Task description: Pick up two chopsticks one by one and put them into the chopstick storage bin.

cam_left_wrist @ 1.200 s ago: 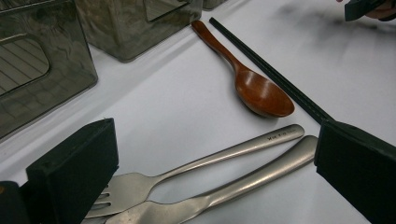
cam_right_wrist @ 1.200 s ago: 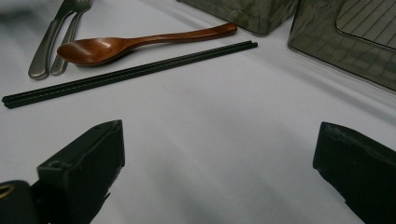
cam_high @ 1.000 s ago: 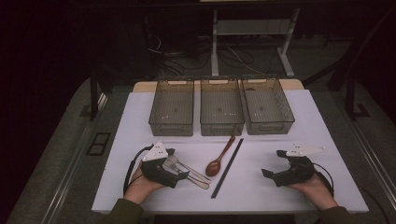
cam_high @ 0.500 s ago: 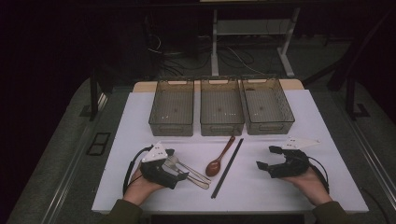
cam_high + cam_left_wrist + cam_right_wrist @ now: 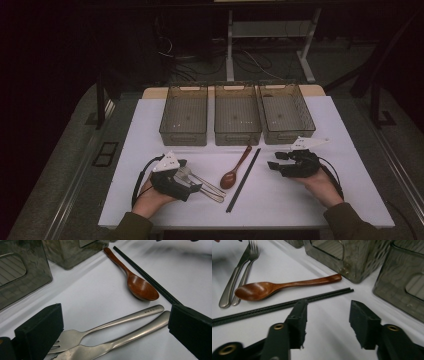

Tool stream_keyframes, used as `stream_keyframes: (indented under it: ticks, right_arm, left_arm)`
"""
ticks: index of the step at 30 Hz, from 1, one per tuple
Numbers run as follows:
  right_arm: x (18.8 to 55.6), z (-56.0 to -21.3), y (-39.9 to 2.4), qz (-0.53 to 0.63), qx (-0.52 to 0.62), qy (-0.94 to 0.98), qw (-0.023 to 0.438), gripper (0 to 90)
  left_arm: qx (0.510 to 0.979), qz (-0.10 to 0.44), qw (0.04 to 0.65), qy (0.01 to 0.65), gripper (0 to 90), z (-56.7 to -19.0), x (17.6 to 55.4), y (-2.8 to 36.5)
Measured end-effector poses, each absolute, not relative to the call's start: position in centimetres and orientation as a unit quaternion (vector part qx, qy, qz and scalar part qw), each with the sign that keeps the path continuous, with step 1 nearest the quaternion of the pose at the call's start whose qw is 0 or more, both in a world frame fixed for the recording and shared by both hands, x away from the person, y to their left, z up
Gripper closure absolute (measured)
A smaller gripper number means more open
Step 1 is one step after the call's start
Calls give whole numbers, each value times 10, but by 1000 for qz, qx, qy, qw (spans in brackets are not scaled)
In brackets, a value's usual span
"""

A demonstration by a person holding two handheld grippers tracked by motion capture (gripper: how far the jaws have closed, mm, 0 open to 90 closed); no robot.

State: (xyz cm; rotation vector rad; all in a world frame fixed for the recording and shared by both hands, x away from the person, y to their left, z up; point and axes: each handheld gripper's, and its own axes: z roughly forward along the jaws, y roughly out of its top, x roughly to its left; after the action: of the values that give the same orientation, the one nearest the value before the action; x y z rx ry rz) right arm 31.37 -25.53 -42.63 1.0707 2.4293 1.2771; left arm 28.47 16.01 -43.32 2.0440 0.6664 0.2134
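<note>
Now right tool (image 5: 276, 161), empty and just narrowing at center-right, should straddle chopsticks (image 5: 243, 179) squarely; left tool (image 5: 192, 181) gapes over fork (image 5: 100, 327).

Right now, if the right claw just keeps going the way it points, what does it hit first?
Most likely the black chopsticks: they lie across the table just ahead of the right claw, whose jaws have just been closing with nothing between them. Beyond them lies the wooden spoon. Depth is hard to judge, so the claw's height could change that.

Spoon (image 5: 235, 171) lies between fork (image 5: 202, 182) and chopsticks (image 5: 244, 179), before three bins (image 5: 237, 114).
</note>
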Motion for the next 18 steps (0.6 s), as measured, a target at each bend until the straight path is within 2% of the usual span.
stream_keyframes:
  ticks: [11, 14, 18]
  right_arm:
    - [345, -424, -232, 404, 362, 834, 101, 822]
    - [355, -428, -225, 396, 363, 838, 98, 884]
    - [367, -432, -218, 395, 364, 838, 95, 888]
  left_arm:
    - [842, 89, 463, 262, 0, -435, 282, 157]
    - [841, 89, 463, 264, 0, -435, 282, 157]
    - [841, 90, 463, 264, 0, -435, 282, 157]
